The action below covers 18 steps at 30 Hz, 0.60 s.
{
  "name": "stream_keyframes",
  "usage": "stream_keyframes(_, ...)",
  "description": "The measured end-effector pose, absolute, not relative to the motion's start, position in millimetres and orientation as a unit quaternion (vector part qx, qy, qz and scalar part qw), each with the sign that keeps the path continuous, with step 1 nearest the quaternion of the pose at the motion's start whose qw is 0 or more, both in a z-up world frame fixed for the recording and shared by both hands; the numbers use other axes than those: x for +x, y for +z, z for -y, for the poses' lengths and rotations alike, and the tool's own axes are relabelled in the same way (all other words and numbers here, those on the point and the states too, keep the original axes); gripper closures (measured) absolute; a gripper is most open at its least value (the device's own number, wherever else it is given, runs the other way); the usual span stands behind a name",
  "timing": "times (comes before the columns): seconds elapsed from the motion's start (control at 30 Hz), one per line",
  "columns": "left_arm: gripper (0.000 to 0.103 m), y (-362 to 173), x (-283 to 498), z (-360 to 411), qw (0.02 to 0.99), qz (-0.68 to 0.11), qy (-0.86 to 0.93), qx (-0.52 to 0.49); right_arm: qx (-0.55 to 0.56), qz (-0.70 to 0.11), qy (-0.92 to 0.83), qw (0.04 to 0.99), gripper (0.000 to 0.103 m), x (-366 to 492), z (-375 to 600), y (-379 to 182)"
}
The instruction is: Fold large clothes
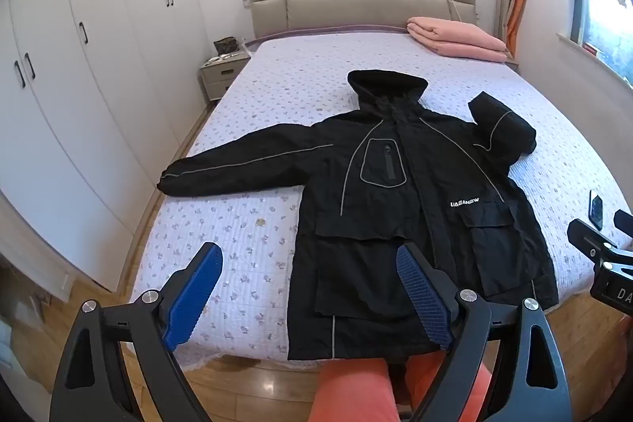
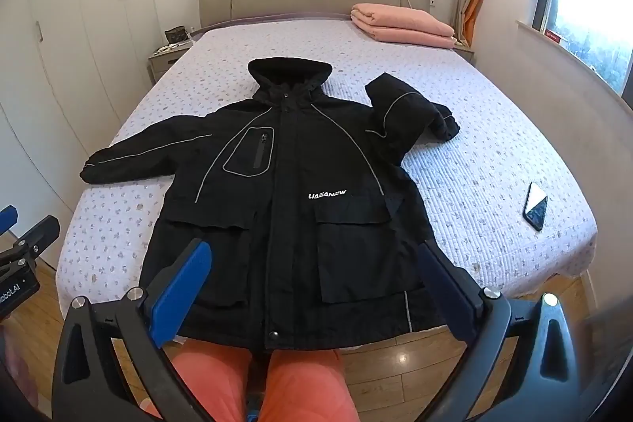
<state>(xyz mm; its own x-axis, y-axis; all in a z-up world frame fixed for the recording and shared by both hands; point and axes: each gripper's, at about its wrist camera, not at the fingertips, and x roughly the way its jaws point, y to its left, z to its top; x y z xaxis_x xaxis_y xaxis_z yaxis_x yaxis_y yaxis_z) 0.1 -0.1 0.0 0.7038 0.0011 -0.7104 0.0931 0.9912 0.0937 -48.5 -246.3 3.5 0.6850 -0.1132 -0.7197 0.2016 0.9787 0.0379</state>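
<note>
My black jacket (image 2: 285, 200) lies front-up on the bed (image 2: 494, 161), hem at the near edge, just ahead of my right gripper (image 2: 312, 263) and my left gripper (image 1: 308, 267); both gape wide, holding nothing. Only the right view shows the whole phone (image 2: 536, 206) beside the jacket

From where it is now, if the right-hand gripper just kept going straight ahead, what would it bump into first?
Most likely the black jacket spread on the bed: the right gripper, open, points at its lower front. Depth is hard to judge, though.
</note>
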Motion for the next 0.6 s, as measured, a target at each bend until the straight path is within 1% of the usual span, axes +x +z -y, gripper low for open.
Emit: stream_keyframes(0.6,0.013,-2.1,3.7,-6.1,0.923,-0.381,-0.018,0.058,0.048,-0.394,-0.078,0.915,0.000,-46.4,234.7,2.0)
